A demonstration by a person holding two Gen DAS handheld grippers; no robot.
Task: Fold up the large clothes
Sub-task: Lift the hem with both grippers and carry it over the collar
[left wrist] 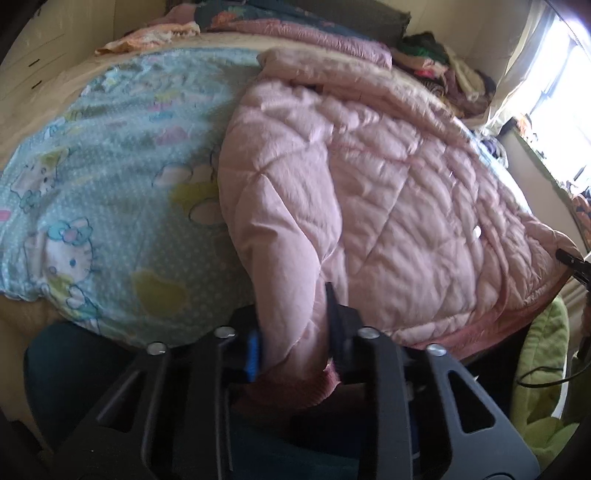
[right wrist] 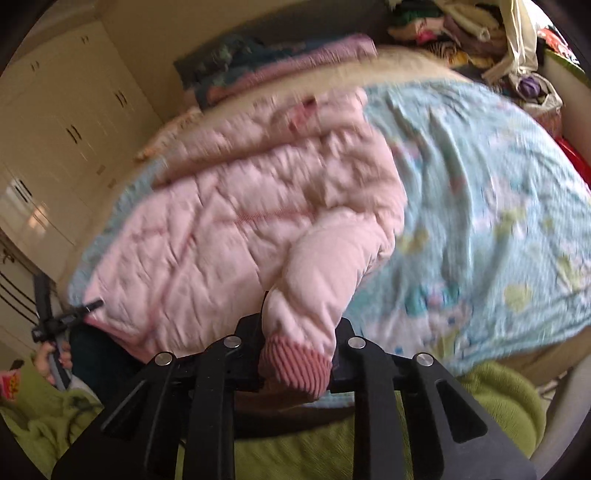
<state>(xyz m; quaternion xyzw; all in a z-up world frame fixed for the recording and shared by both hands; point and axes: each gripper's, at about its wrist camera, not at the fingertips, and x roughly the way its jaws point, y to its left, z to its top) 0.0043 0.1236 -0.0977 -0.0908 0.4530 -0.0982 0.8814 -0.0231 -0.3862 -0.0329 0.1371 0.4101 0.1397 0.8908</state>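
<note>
Jacket: a pink quilted jacket (left wrist: 369, 192) lies spread on the bed, over a pale blue cartoon-print sheet (left wrist: 110, 177); its body fills the middle and right of the left wrist view and the middle and left of the right wrist view.

Left tool: the left tool (left wrist: 291, 332) is pinched on one sleeve (left wrist: 288, 280) near its end — the puffy sleeve runs straight up out of the jaws toward the jacket body, and the darker pink ribbed cuff (left wrist: 314, 384) sits just behind the fingers, close to the camera.

Right tool: the right tool (right wrist: 299, 332) is clamped on the other sleeve (right wrist: 317, 280), just above its ribbed cuff (right wrist: 295, 365), which hangs out on the near side of the jaws.

Sleeve position: each sleeve is at the near edge of the bed, reaching from the tool back to the jacket.

Across the views: the right tool's tip (left wrist: 570, 260) shows at the right edge of the left wrist view, by the jacket hem; the left tool (right wrist: 85, 308) shows at the left of the right wrist view, a hand (right wrist: 55, 360) below it.

Background: folded bedding (left wrist: 295, 26) at the head of the bed, a pile of clothes (left wrist: 443, 70) beside it — all blurred in the right wrist view.
</note>
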